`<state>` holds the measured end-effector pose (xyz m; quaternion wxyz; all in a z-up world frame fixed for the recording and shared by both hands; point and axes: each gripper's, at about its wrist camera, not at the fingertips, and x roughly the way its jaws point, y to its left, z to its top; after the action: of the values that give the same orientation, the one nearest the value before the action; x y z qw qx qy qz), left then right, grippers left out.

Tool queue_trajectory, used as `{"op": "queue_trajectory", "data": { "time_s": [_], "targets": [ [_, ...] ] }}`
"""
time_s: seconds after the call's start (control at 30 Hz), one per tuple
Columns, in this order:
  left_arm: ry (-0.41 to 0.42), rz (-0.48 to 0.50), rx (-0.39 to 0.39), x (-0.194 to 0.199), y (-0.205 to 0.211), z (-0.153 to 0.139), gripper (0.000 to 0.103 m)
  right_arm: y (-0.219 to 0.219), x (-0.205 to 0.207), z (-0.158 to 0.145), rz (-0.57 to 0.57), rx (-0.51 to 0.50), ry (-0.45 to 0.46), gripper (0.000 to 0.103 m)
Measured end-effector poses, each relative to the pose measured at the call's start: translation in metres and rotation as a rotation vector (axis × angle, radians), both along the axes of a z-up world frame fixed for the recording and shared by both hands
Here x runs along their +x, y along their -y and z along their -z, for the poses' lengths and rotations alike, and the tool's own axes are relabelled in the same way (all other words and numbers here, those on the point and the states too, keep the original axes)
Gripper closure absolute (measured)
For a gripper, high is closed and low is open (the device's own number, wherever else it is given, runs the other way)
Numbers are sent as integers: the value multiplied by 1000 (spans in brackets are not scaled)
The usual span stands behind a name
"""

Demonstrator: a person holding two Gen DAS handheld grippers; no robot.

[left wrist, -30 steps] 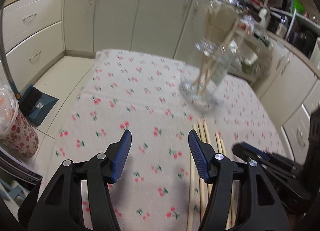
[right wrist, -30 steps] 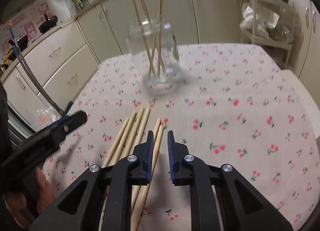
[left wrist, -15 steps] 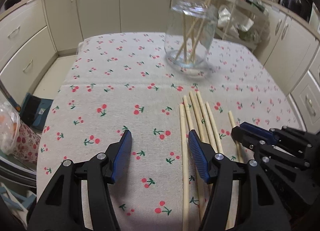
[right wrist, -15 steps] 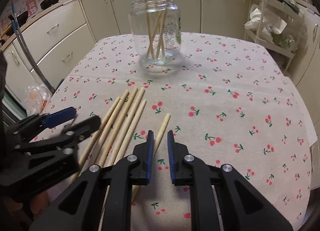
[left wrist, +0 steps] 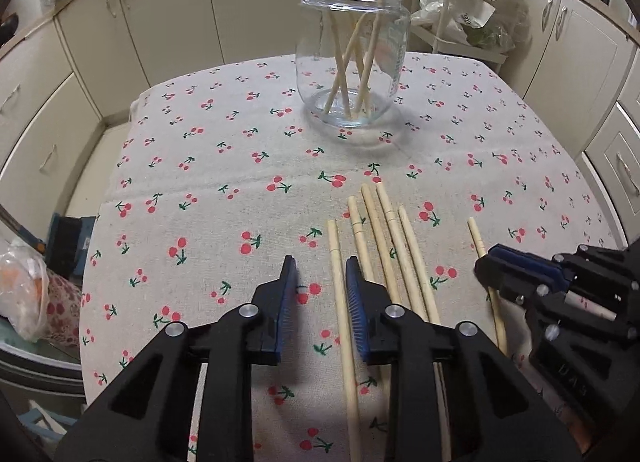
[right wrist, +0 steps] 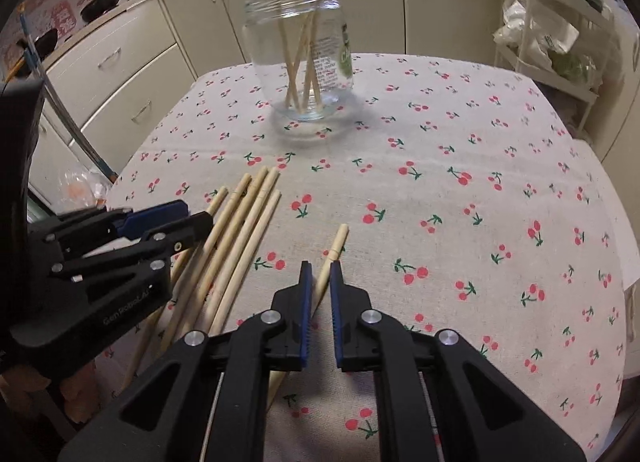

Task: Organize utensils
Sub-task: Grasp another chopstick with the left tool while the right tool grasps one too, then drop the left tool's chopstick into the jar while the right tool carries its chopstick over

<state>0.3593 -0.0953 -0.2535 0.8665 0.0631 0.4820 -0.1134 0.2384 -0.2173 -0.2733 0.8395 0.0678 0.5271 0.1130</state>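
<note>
Right gripper (right wrist: pixel 319 276), jaws narrow, straddles a lone chopstick (right wrist: pixel 335 244) on the worktop (right wrist: pixel 480 189); left gripper (left wrist: pixel 320 282), half open, brackets another from the loose row (left wrist: pixel 384 229). Neither appears clamped. Next, likely: close, lift, drop into the jar (left wrist: pixel 354 49) behind.

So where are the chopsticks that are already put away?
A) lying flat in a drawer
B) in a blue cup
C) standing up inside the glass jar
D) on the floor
C: several chopsticks lean upright inside the clear glass jar at the far side of the cherry-print tablecloth, while the other loose chopsticks lie flat on the cloth near the grippers.
</note>
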Motion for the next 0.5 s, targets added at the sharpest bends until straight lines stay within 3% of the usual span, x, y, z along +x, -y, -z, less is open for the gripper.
{"op": "queue_trajectory", "data": {
  "time_s": [0.1, 0.13, 0.23, 0.33, 0.5],
  "targets": [
    [-17, 16, 12, 4, 6, 0, 83, 0, -2, 0, -7, 0, 13, 93],
    [-25, 24, 3, 5, 7, 0, 98, 3, -1, 0, 1, 16, 10, 94],
    [-41, 19, -56, 9, 2, -6, 98, 13, -1, 2, 37, 82, -4, 97],
    [30, -13, -138, 9, -11, -28, 98, 25, 1, 5, 80, 169, -22, 97],
    [272, -62, -360, 14, -38, -94, 98, 37, 0, 2, 134, 265, 6, 97]
  ]
}}
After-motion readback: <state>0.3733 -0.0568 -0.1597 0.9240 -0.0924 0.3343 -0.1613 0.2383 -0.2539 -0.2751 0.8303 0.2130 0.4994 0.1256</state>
